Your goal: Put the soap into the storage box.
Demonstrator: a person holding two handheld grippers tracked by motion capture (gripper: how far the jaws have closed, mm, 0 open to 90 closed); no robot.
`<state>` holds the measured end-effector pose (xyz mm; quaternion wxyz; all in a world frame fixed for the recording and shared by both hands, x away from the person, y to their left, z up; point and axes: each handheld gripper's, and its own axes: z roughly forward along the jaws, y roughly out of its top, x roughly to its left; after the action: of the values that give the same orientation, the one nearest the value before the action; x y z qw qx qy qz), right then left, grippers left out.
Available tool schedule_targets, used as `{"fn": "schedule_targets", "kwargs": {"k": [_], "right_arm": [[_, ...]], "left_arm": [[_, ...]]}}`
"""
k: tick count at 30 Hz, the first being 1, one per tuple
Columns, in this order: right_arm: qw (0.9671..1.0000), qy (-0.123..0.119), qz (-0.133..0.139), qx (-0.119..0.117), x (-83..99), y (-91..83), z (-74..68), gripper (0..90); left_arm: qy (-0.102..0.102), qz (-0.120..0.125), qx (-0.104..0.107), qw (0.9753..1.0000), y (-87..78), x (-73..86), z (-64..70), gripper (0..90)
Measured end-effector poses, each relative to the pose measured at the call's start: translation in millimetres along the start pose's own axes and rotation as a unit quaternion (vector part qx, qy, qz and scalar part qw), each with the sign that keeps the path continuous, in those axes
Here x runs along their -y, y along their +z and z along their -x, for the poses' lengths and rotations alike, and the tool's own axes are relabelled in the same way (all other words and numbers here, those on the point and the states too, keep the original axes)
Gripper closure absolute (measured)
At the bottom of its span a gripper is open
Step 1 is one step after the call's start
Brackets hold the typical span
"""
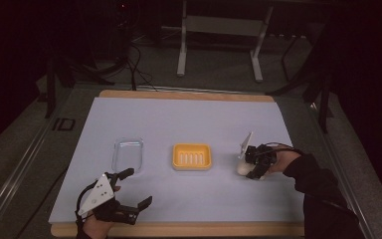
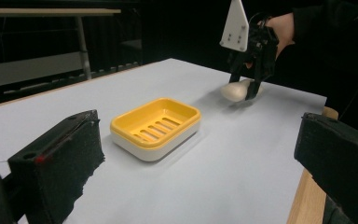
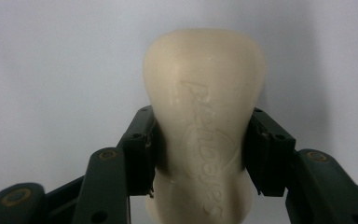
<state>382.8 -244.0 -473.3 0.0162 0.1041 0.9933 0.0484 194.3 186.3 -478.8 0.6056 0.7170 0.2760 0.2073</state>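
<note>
While clamped on the cream soap bar [image 3: 204, 126] at right of frame, right gripper [image 1: 252, 167]; left gripper [image 1: 138, 188], jaws spread, lower left, near yellow soap dish [image 1: 192, 156].

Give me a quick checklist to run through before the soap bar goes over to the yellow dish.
1. Right gripper jaws shut on the soap bar, one on each side: ok.
2. Grip centred along the bar: cannot tell; the jaws sit toward its near half.
3. Yellow soap dish empty and upright, slotted tray showing: ok.
4. Path from the bar to the dish free of other things on the white sheet: ok.
5. Left gripper open and near the front edge, away from the dish: ok.
6. Clear lid lying left of the dish, apart from it: ok.
</note>
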Motion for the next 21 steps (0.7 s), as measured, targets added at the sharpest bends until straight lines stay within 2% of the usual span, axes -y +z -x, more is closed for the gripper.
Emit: {"fn": "schedule_targets", "kwargs": {"k": [10, 16, 21], "right_arm": [[0.9998, -0.022, -0.001, 0.002, -3.6, -19.8, 0.8, 49.8], [0.9998, -0.016, -0.007, -0.008, -8.5, -30.1, 3.7, 49.8], [0.9996, -0.026, -0.009, -0.001, -13.8, -40.2, 4.5, 49.8]], "left_arm": [[0.001, 0.0, 0.002, 1.0, -0.2, -0.1, 0.4, 1.1], [0.002, -0.001, 0.006, 1.0, 0.2, 0.0, 0.6, 1.1], [0.001, -0.002, 0.006, 1.0, 0.4, 0.2, 0.5, 1.1]]}}
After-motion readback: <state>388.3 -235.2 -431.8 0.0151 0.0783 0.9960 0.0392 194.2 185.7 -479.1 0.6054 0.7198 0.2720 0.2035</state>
